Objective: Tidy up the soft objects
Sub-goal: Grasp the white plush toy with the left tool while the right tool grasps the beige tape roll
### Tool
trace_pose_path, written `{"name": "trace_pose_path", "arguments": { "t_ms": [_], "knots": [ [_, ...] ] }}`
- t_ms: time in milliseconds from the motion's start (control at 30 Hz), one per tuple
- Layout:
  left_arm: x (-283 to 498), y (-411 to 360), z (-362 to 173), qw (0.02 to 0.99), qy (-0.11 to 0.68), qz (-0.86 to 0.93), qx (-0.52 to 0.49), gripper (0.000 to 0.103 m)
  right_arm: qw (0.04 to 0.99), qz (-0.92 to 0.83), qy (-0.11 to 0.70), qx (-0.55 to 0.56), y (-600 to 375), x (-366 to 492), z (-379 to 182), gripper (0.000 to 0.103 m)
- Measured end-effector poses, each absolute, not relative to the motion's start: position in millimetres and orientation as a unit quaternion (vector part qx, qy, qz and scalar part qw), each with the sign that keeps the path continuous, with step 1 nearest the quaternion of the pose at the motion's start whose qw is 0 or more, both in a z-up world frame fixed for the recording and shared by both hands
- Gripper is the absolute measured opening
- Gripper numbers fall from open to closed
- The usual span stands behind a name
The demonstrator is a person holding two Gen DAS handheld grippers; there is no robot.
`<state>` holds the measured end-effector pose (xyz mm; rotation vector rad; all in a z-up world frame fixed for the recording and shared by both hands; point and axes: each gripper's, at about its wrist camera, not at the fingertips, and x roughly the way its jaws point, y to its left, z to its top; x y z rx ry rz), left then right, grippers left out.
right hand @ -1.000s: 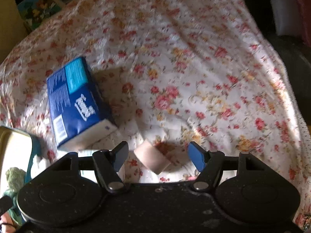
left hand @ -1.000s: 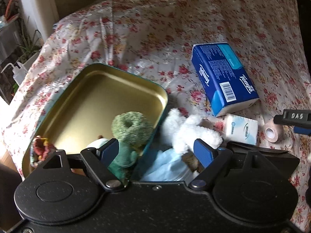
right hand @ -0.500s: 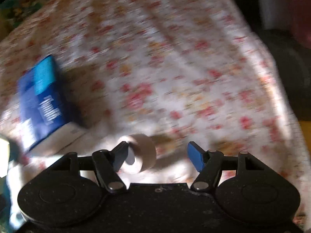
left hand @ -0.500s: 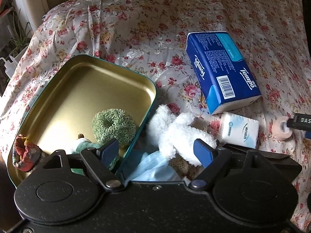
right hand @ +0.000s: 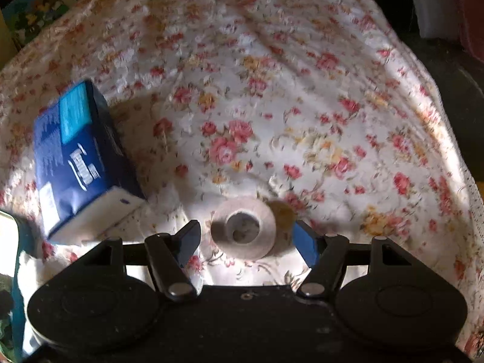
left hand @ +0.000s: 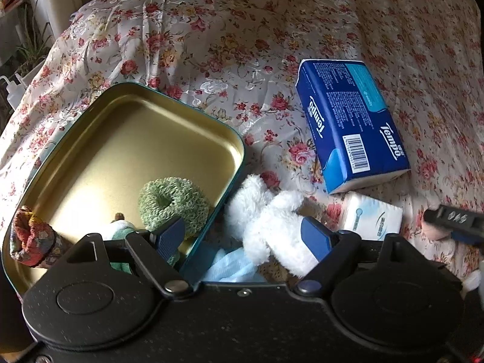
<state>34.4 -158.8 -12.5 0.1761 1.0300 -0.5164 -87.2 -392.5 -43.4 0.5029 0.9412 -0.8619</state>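
Observation:
A white plush toy [left hand: 266, 220] lies on the floral cloth beside the gold tin [left hand: 136, 139], over a pale blue cloth [left hand: 233, 267]. My left gripper [left hand: 242, 239] is open above it, one finger over the tin's edge, the other against the plush. A green knitted ring [left hand: 174, 202] lies inside the tin, and a multicoloured scrunchie [left hand: 30, 237] sits on its rim. A beige tape roll [right hand: 243, 230] lies hole-up between the fingers of my open right gripper [right hand: 248, 240], with a gap on each side.
A blue Tempo tissue pack [left hand: 351, 124] [right hand: 81, 157] lies to the right of the tin, a small white tissue packet [left hand: 372, 219] just below it. The floral cloth [right hand: 302, 106] drops off at the right and far edges. A white bottle [left hand: 13, 90] stands beyond the left edge.
My left gripper has shifted from over the green ring to the white plush. The tape roll has turned from lying on its side to hole-up, now centred between the right fingers.

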Motion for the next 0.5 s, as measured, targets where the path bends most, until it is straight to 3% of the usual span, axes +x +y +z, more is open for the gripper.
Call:
{"name": "trace_pose_path", "arguments": {
  "t_ms": [33,133,500],
  "knots": [
    [34.8,-160.3,-13.4,0.834,0.487,-0.245,0.081,0.081,0.771,-0.398,0.440,0.232,-391.5,-85.6,-47.5,0.066],
    [35.4,-164.9,-16.7,0.831,0.493,-0.247,0.077,0.081,0.764,-0.399,0.453,0.225,-387.3,-79.7,-58.2,0.047],
    [39.6,-188.8,-30.5,0.824,0.510,-0.240,0.062,0.081,0.786,-0.384,0.424,0.234,-373.3,-88.4,-38.9,0.047]
  ]
}}
